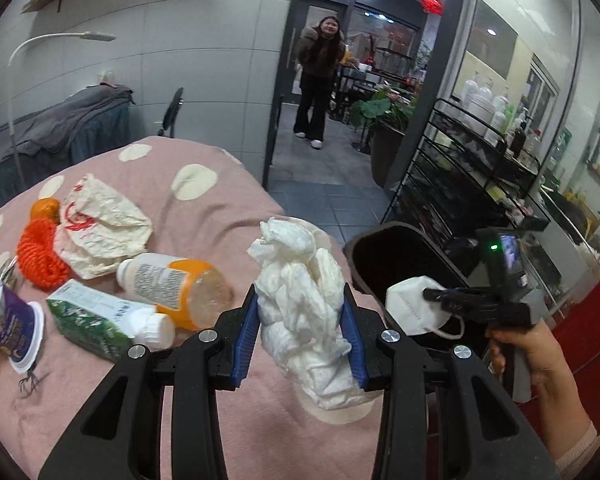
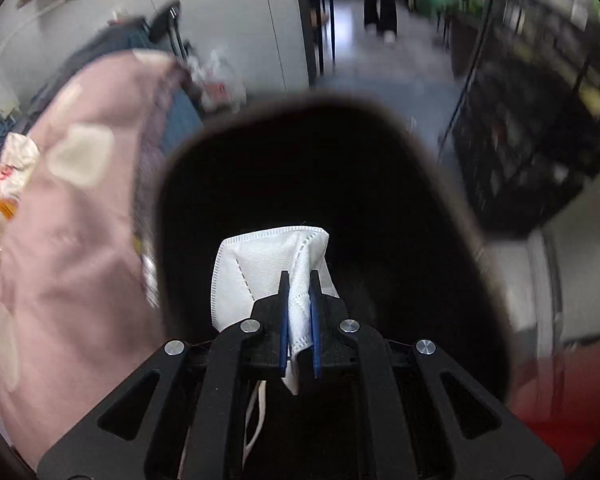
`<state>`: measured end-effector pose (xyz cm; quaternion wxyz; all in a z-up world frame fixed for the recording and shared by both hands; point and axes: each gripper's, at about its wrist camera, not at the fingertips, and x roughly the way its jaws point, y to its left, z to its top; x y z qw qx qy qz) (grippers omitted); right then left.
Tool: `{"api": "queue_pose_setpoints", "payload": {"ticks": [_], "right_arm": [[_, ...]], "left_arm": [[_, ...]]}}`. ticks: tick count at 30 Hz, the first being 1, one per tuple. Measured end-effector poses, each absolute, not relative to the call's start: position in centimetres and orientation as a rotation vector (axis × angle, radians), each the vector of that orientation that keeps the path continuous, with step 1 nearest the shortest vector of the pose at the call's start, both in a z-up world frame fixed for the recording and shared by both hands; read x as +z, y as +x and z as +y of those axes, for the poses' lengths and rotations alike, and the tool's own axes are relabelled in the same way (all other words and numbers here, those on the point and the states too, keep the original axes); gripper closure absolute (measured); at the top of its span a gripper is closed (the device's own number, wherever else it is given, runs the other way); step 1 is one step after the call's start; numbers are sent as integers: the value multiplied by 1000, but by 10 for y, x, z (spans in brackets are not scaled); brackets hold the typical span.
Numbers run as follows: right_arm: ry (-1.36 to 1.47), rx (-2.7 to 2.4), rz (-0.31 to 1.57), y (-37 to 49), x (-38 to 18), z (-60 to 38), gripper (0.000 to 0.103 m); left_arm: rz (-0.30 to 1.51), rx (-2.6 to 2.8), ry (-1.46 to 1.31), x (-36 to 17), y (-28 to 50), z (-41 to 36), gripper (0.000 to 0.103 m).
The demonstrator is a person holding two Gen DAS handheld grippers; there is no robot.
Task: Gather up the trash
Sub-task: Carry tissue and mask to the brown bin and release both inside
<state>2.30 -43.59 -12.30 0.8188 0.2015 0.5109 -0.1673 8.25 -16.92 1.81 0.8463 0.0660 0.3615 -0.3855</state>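
My left gripper (image 1: 300,304) is shut on a crumpled white tissue wad (image 1: 300,280), held above the pink dotted blanket (image 1: 204,208). To its right, a hand holds my right gripper (image 1: 432,294), shut on a white face mask (image 1: 408,308) over the open black bin (image 1: 404,248). In the right wrist view the mask (image 2: 256,264) hangs pinched between the blue pads (image 2: 284,320) of my right gripper (image 2: 299,280), above the dark mouth of the bin (image 2: 380,180). More trash lies on the blanket: an orange-labelled bottle (image 1: 172,284), a green carton (image 1: 92,316), a purple cup (image 1: 14,320), a crumpled paper bag (image 1: 100,224).
An orange rope bundle (image 1: 40,252) and an orange fruit (image 1: 44,208) lie at the blanket's left. A black wire rack (image 1: 472,184) with bottles stands right of the bin. A person (image 1: 320,80) stands in the doorway beyond. Red surface (image 2: 560,400) at right.
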Motion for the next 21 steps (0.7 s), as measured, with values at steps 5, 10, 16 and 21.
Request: {"api": "queue_pose_setpoints", "payload": {"ticks": [5,10,16,21], "right_arm": [[616,-369,1120,17,-145,-446,38],[583,-439,1056,0,-126,-451,34],[506,-608,935,-38,-92,-456,29],[453,-712,889,-52,-79,-471,21]], "left_arm": [[853,-948,179,5,82,-219,65],[958,-1054,222,-11,77,-269,65],[1030,-1119,292,-30,70,-326,65],[1076,-1149,383,-45,62,-362,65]]}}
